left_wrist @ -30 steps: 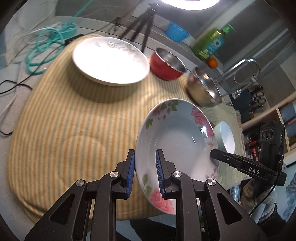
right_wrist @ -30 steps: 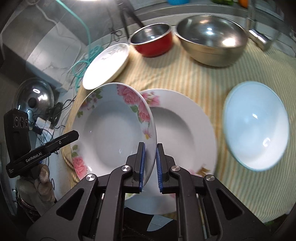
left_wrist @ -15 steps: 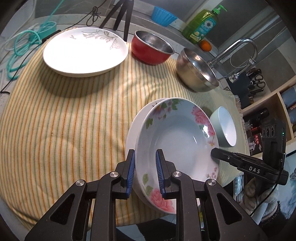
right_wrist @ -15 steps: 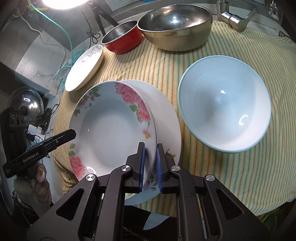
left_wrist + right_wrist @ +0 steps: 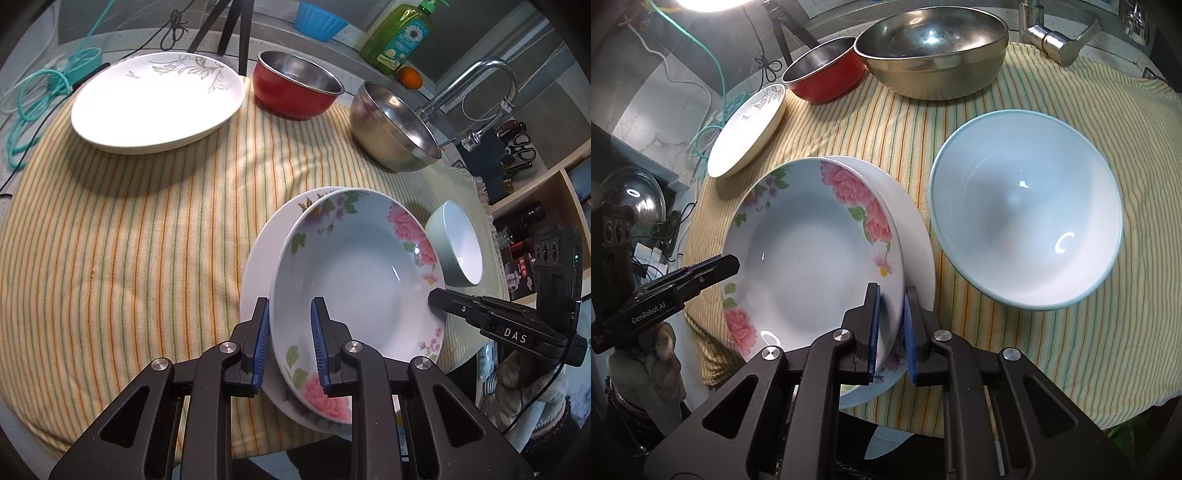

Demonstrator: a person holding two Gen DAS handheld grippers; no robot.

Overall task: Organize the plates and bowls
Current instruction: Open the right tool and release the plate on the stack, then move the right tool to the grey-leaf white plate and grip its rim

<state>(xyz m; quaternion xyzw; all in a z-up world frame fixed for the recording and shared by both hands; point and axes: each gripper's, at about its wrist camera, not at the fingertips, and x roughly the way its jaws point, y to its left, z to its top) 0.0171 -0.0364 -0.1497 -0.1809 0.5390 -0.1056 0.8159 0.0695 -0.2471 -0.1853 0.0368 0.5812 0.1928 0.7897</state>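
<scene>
While the left claw [image 5: 287, 341] clamps the near rim of the rose-patterned deep plate [image 5: 354, 288], the right claw [image 5: 891, 330] grips the same plate's opposite rim, so both hold it tilted just over a matching plate [image 5: 266, 254] lying on the striped cloth [image 5: 129, 229] that covers the counter. From the left wrist view, a pale green bowl [image 5: 456, 251] sits at three o'clock of the plates, a steel bowl [image 5: 391, 129] at one o'clock, a red bowl [image 5: 295, 88] at twelve and a white leaf-print plate [image 5: 155, 99] at eleven.
</scene>
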